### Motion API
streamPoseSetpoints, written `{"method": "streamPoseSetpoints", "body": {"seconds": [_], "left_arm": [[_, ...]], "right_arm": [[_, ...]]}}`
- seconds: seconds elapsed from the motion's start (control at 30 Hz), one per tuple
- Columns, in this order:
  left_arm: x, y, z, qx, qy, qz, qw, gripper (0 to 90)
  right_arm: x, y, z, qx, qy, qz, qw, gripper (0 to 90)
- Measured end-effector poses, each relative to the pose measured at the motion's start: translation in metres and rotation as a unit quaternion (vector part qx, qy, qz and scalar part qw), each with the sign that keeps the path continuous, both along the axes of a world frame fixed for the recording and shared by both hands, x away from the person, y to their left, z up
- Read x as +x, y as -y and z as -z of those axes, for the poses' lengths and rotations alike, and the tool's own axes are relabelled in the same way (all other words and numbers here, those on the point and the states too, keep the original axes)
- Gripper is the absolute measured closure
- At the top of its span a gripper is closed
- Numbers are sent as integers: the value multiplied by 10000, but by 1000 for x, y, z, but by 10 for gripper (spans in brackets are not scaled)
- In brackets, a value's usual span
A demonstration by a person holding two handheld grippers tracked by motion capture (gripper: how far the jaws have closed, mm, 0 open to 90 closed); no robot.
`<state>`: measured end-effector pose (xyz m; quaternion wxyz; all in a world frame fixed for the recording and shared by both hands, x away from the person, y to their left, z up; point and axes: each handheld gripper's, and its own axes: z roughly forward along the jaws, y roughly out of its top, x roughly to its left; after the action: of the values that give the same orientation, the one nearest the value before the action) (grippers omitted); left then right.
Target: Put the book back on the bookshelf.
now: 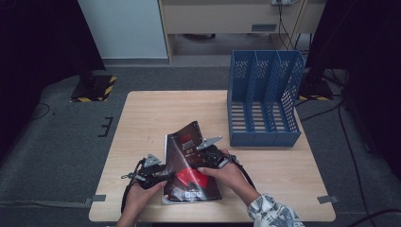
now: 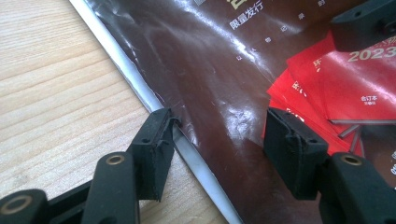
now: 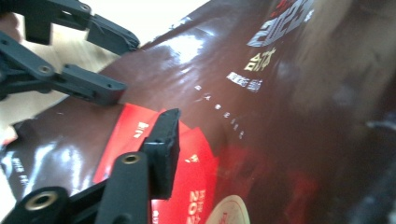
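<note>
both my hands come in over the near edge of the worktop (image 1: 142, 113), each holding a gripper at the magazine (image 1: 191, 165). my left gripper (image 2: 217, 133) has its jaws half apart: one pad hooks the magazine's white page edge, the other sits over the glossy brown cover, and i cannot tell whether they press. my right gripper (image 3: 196, 140) lies low across the cover, one jaw over the red printed patch; its other jaw is lost in blur, so i cannot tell how wide it stands or whether it grips. the magazine lies at the near middle of the worktop, its far part curled up off the wood. beyond it, at the far right corner, a blue rack (image 1: 262, 94) with three slots stands upright, well apart from the magazine.
</note>
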<state>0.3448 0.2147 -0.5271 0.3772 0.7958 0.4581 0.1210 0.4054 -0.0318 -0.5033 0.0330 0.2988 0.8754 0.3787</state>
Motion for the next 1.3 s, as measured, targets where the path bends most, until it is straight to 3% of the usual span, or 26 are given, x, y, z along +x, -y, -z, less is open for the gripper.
{"method": "streamPoseSetpoints", "body": {"seconds": [0.17,0.27,0.33,0.47,0.73,1.3], "left_arm": [[1,-1,0,-62,-11,-14,10000,420],[1,-1,0,-59,-10,-3,10000,419],[1,0,0,-57,-13,9,10000,415],[2,0,0,-115,-54,-5,9999,400],[3,-4,-1,-243,-104,-113,9996,329],[7,4,-1,-376,-282,201,9987,262]], "right_arm": [[0,1,2,-107,48,121,9999,670],[0,3,2,-51,85,278,9996,779],[0,3,3,-48,118,335,9994,804],[-2,1,1,-86,320,319,9989,828],[-4,3,-9,156,534,335,9979,843],[-8,12,-38,589,1019,255,9927,857]]}}
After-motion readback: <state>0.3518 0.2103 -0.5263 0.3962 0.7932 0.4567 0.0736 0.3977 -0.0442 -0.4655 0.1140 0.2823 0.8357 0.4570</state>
